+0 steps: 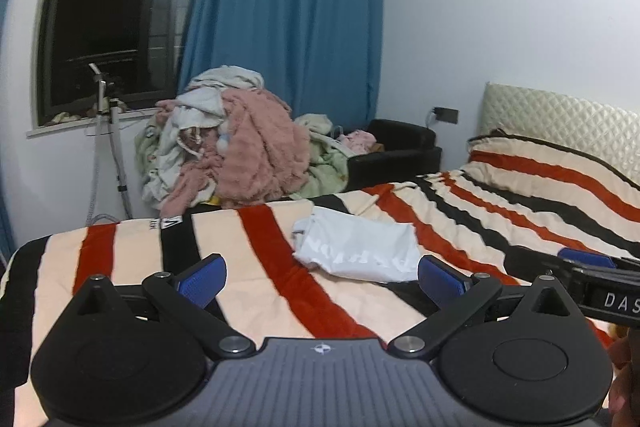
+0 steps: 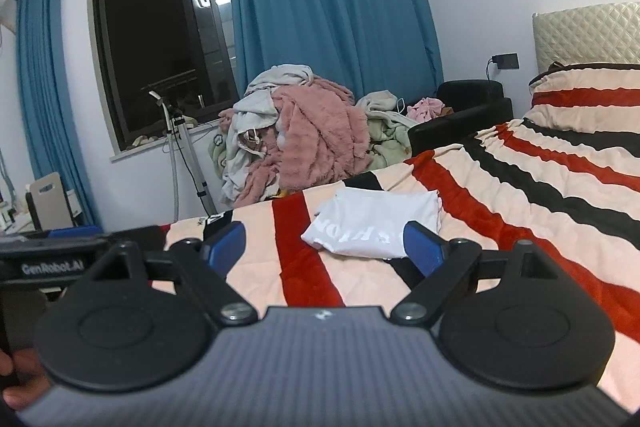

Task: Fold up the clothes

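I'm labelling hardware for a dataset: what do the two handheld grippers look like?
Both match: the left gripper and right gripper have blue textured fingers on black linkage arms with silver pivots, and a grey ribbed body. White lettering marks each one's side in the other's view.

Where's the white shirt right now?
The white shirt lies folded on the striped blanket, ahead of both open grippers in both wrist views, touching neither, with the clothes pile beyond the bed edge behind it.
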The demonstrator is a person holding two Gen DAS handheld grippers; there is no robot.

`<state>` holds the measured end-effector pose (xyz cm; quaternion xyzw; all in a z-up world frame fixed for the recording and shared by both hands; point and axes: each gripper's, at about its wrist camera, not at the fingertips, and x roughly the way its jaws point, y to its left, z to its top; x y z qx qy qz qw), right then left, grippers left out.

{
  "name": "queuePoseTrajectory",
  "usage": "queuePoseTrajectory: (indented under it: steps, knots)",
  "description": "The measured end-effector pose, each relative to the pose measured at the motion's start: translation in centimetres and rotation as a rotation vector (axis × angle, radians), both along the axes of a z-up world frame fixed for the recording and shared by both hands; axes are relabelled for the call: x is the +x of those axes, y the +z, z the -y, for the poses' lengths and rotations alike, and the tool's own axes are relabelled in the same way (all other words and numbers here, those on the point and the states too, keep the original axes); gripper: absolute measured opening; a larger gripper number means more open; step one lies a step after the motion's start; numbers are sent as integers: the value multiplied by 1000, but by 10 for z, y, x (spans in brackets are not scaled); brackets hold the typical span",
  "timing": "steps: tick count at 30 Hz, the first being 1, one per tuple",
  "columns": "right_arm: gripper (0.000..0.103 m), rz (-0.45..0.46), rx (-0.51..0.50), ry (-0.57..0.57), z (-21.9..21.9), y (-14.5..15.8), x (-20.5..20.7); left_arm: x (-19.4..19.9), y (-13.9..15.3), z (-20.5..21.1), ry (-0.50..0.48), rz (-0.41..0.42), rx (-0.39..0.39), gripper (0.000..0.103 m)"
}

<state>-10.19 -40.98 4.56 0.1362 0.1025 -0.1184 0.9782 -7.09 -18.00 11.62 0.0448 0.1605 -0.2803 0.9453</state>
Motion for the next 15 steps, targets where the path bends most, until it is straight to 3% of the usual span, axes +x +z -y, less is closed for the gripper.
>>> queuePoseTrajectory:
  steps: [15]
  knots:
    - [87,-5,-82,-31,-24,-45,23,13,-27,-38,36,-8,-57,103]
